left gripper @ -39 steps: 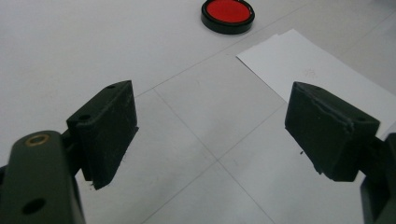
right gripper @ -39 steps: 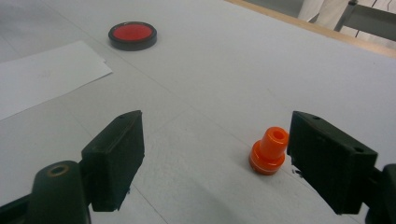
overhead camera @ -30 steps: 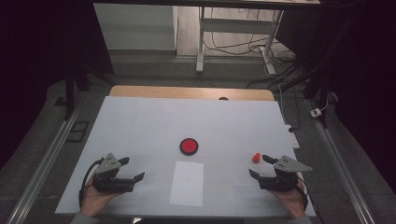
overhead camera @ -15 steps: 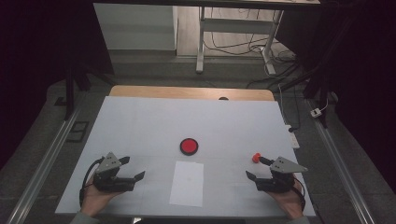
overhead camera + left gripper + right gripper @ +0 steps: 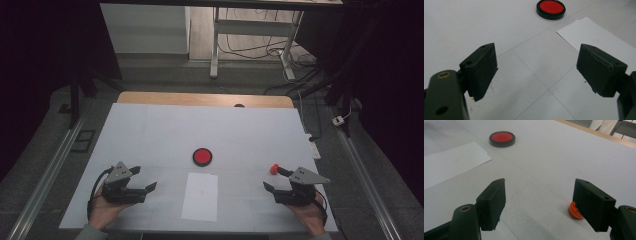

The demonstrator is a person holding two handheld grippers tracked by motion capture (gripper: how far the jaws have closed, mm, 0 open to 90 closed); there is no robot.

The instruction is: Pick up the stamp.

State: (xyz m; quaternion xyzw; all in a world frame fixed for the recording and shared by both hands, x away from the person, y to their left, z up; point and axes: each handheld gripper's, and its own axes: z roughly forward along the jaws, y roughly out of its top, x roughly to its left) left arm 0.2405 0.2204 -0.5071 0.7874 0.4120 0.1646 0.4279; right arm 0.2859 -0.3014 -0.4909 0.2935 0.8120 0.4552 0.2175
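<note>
A red disc with a black rim (image 5: 202, 156) lies at the middle of the white table (image 5: 165, 125). A white sheet of paper (image 5: 200, 196) lies just in front of it. A small red cap (image 5: 274, 169) sits at the right. My right gripper (image 5: 274, 178) is open beside the cap, whose far jaw tip nearly touches it. In the right gripper view the cap (image 5: 573, 212) peeks from behind the right-hand jaw, with nothing between the fingers of the right gripper (image 5: 539, 197). My left gripper (image 5: 145, 178) rests open at the near left. The left gripper (image 5: 536, 72) is empty.
The disc (image 5: 550, 8) and the paper's corner (image 5: 604, 37) lie ahead of the left jaws. A wooden strip (image 5: 200, 99) edges the table's far side. Metal rails (image 5: 45, 175) run along the floor on both sides, and cables trail at the back right.
The right gripper has shifted slightly left, still open beside the red cap. The left gripper, disc, paper and cap have not moved.
</note>
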